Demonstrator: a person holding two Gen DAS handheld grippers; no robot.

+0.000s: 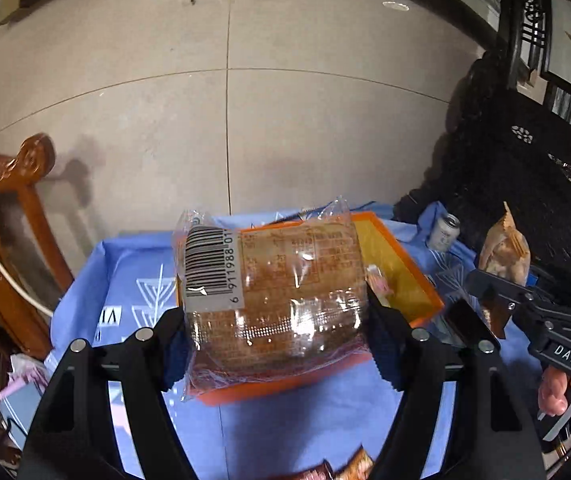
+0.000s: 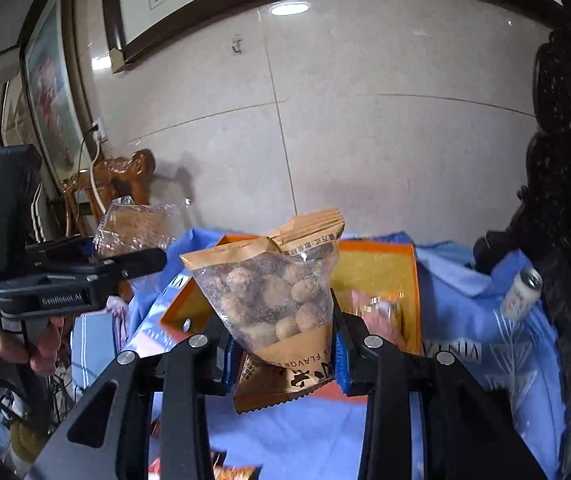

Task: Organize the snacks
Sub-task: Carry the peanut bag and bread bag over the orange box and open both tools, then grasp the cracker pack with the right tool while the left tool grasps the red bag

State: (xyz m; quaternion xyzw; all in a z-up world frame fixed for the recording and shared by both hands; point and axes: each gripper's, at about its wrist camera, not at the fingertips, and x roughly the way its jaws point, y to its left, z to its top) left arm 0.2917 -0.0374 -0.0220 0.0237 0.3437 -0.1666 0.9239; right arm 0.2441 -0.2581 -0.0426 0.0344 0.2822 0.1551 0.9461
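Snacks: two packets are off the tabletop, one in each gripper, both held above the orange tray. The left gripper is clamped across a clear-wrapped brown cake packet, barcode label facing the camera, the packet lying sideways between the blue pads. The right gripper is closed narrow on a kraft-and-clear bag of round brown snack balls, gripped at its lower printed band, with the bag standing upright above the jaws.

Tray: sits on the blue cloth covering the tabletop, against the tiled wall. A small pink-wrapped item lies inside the tray, blurred. A silver can stands on the cloth to the right of the tray, near dark carved furniture. A carved wooden chair stands left of the tray, off the tabletop. More orange packets show at the near edge, in front of the tray, partly cut off.
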